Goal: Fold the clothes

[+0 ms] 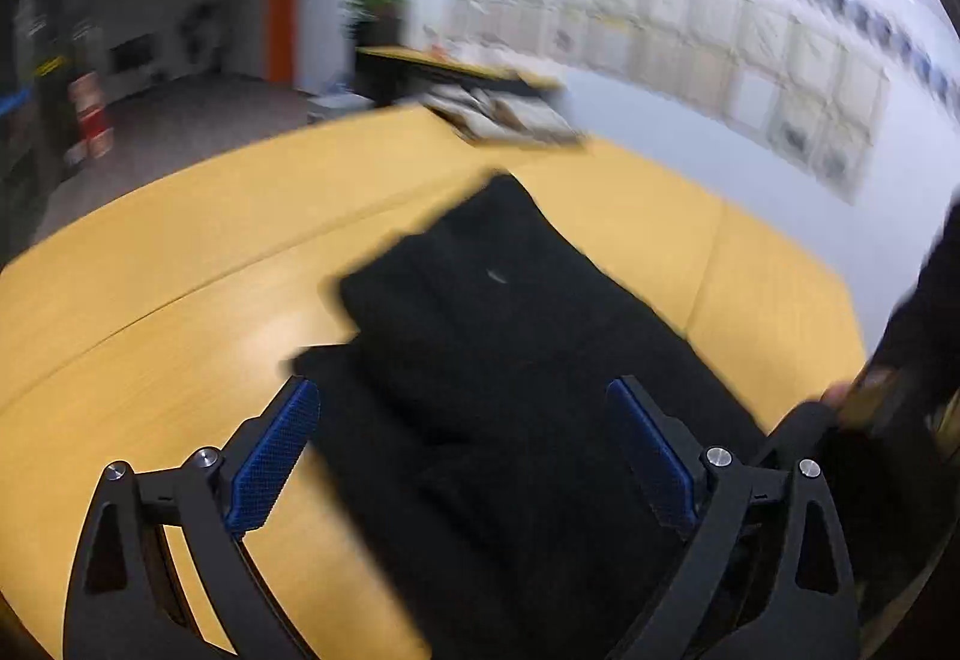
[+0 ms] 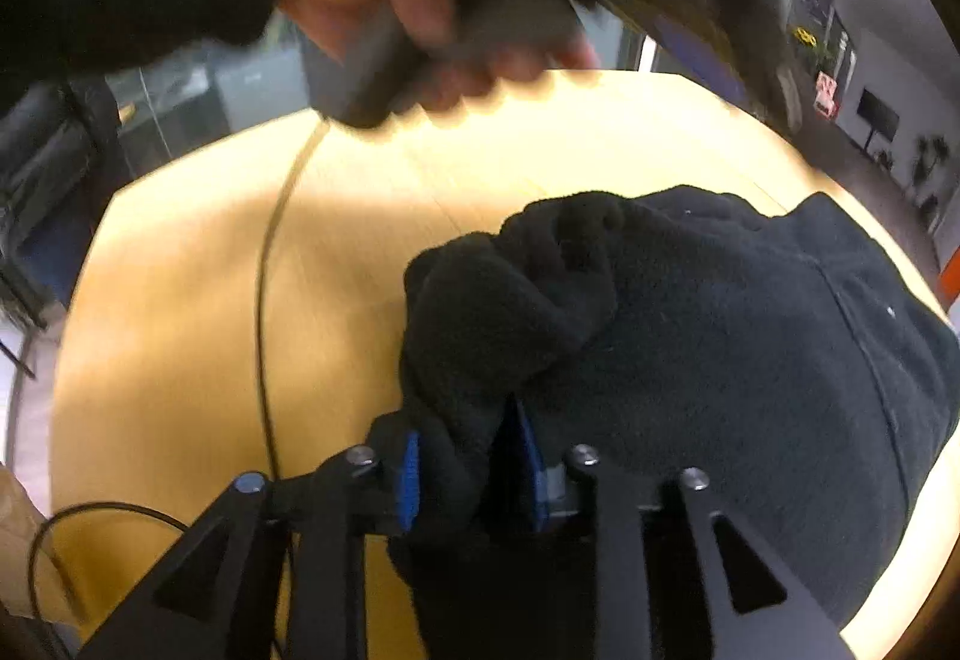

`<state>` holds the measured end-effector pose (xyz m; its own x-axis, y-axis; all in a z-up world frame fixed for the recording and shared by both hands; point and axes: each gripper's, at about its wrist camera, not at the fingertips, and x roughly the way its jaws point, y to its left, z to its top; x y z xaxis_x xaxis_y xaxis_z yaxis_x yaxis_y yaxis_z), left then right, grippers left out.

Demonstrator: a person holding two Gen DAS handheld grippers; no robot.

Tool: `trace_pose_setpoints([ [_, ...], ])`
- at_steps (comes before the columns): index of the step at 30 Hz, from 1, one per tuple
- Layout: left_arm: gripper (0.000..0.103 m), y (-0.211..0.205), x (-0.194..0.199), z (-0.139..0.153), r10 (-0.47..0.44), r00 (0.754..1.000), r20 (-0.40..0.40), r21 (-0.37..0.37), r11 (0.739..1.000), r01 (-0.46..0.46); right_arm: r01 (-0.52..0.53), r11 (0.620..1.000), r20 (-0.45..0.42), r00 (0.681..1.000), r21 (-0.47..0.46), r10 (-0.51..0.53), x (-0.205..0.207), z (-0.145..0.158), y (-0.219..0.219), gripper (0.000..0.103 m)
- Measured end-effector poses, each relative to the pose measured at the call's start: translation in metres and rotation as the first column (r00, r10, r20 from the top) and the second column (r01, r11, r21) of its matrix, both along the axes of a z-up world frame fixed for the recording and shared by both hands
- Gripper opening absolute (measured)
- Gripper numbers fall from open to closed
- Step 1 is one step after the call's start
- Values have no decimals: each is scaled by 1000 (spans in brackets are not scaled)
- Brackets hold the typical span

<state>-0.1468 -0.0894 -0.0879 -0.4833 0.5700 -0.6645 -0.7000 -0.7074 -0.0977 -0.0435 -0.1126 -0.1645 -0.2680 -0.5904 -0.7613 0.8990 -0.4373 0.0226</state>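
The right hand-held gripper [image 2: 468, 471] pinches a bunched fold of the black fleece garment [image 2: 720, 360]. The left hand-held gripper [image 1: 465, 456] is spread above this garment on the yellow wooden surface [image 1: 180, 252].

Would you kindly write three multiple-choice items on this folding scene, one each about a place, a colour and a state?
1. Where does the black garment lie?
A. on the yellow wooden table
B. on the floor
C. on a chair

2. What colour are the pads on the gripper fingers?
A. red
B. blue
C. white

3. How do the two grippers stand?
A. both open
B. both shut on cloth
C. left gripper open, right gripper shut on a bunched fold of the garment

Answers:
1 A, since the garment is spread on the yellow tabletop in both views.
2 B, since the pads are blue in both wrist views.
3 C, since the left fingers stand wide apart over the cloth with nothing between them, while the right ones pinch a fold.
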Motion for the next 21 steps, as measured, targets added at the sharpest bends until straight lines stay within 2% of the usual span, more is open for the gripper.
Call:
trace_pose_setpoints([
  [2, 98, 18, -1, -29, -12, 998, 57, -52, 999, 15, 20, 999, 49, 999, -47, -17, 3, 8, 17, 60],
  [4, 101, 12, -14, -57, 9, 992, 129, -5, 1000, -8, 55, 994, 113, 993, -95, -44, 5, 17, 44, 78],
  [5, 103, 5, -17, -60, 23, 990, 142, 25, 999, -27, 80, 990, 140, 988, -114, -63, 6, 22, 61, 80],
  [7, 103, 4, -13, -60, 28, 992, 126, 13, 999, -30, 155, 980, 158, 978, -128, -134, -2, 32, 87, 85],
  [10, 103, 3, -6, -59, 37, 992, 125, 0, 999, -37, 292, 941, 187, 947, -172, -260, -40, 41, 132, 91],
  [13, 97, 9, -2, -41, 73, 992, 106, -15, 997, -71, 296, 951, 181, 944, -93, -277, -76, 7, 132, 92],
  [14, 92, 12, 0, -31, 85, 992, 89, -9, 996, -84, 285, 956, 183, 946, -73, -268, -83, -5, 129, 94],
  [15, 92, 11, 11, -12, 87, 994, 64, 18, 996, -89, 278, 957, 194, 946, -77, -259, -89, -12, 126, 96],
  [18, 92, 18, 54, 44, 52, 999, -15, 119, 992, -50, 318, 932, 272, 925, -173, -265, -97, -11, 143, 99],
  [21, 93, 35, 99, 67, -18, 1000, -7, 160, 987, 19, 376, 893, 373, 887, -246, -271, -106, -7, 169, 98],
])
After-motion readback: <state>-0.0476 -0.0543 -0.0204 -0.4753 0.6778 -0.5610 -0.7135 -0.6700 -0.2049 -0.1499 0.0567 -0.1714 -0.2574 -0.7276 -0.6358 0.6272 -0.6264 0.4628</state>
